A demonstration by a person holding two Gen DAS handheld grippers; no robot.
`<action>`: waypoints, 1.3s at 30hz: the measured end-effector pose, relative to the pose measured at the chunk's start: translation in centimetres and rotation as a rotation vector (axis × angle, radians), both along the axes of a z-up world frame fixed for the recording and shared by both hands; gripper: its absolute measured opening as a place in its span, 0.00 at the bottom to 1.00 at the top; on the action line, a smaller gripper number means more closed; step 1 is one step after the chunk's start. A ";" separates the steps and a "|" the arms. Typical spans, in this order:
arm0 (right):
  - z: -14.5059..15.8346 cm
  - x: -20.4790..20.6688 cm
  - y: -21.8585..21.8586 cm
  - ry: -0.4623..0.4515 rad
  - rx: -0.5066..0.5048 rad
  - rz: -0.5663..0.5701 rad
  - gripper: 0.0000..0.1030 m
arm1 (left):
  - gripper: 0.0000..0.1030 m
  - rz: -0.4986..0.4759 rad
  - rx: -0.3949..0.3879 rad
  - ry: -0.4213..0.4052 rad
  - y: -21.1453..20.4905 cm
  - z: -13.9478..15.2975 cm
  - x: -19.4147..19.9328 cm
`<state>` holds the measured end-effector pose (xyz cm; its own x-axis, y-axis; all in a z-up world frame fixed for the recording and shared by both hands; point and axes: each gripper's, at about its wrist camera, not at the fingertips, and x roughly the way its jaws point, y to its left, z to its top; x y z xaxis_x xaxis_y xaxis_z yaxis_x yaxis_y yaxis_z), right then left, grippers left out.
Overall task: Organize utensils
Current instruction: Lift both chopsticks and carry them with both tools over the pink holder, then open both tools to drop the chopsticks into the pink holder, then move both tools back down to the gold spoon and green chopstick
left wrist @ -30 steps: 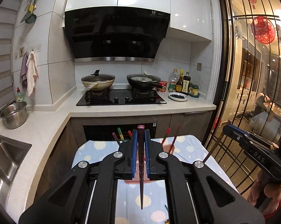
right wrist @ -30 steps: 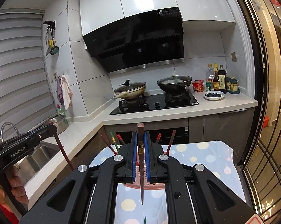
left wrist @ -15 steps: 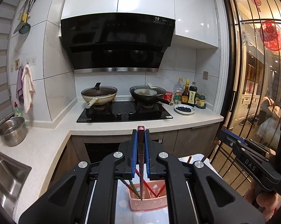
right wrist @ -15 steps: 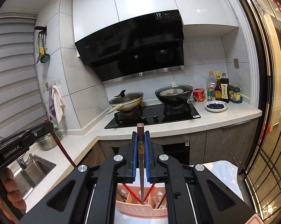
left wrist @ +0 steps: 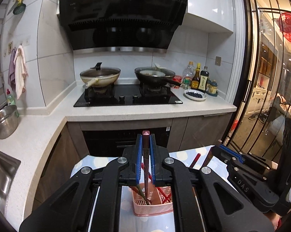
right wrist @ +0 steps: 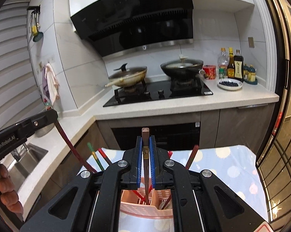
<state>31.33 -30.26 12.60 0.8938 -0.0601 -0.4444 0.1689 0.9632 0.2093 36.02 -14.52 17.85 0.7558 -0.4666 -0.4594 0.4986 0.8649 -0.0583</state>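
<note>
Since a second ago you moved both claws forward and a little down, so the pink basket (left wrist: 152,203), before hidden behind the fingers, now shows just under the tips. It stands on the dotted cloth (right wrist: 228,166), which lies below both claws. Beyond them is the counter (left wrist: 126,110) with the stove (left wrist: 126,96). Your left claw (left wrist: 145,162) is clamped on a dark red chopstick (left wrist: 145,166); its lower end reaches into the basket, among other chopsticks. Your right claw (right wrist: 145,162) is clamped on a brown chopstick (right wrist: 145,174), its lower end also inside the basket (right wrist: 145,206).
</note>
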 end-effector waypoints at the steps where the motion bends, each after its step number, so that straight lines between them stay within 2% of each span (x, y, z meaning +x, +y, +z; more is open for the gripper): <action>1: -0.5 0.1 0.0 0.009 0.000 0.001 0.07 | 0.07 -0.001 0.001 0.009 0.0 -0.4 0.1; 9: -2.9 0.5 0.2 0.060 0.002 0.008 0.07 | 0.07 0.000 0.008 0.055 -0.1 -2.4 0.6; 11: -3.0 0.1 0.3 0.049 -0.002 -0.004 0.13 | 0.09 0.004 0.006 0.053 -0.1 -2.5 0.5; 14: -2.9 -0.6 0.2 0.037 0.001 -0.016 0.22 | 0.34 0.018 0.007 0.044 0.1 -2.5 0.1; 15: -2.9 -0.8 0.1 0.034 0.002 -0.018 0.23 | 0.38 0.026 0.009 0.038 0.2 -2.5 -0.1; 29: -3.4 -6.1 1.2 0.042 -0.002 -0.017 0.25 | 0.43 0.038 0.011 0.056 2.0 -3.1 -3.4; 32: -4.1 -8.0 1.8 0.054 0.000 -0.009 0.25 | 0.44 0.037 0.017 0.065 2.6 -3.7 -4.8; 35: -5.2 -10.1 2.5 0.076 0.009 -0.004 0.25 | 0.52 0.040 0.031 0.073 3.1 -4.8 -6.4; 39: -7.5 -13.2 3.6 0.121 0.026 0.008 0.25 | 0.52 0.024 0.067 0.095 3.3 -6.9 -8.8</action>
<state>18.10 -26.67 5.08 0.8342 -0.0403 -0.5500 0.1867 0.9590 0.2130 27.21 -11.18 10.97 0.7177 -0.4145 -0.5595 0.4726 0.8801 -0.0457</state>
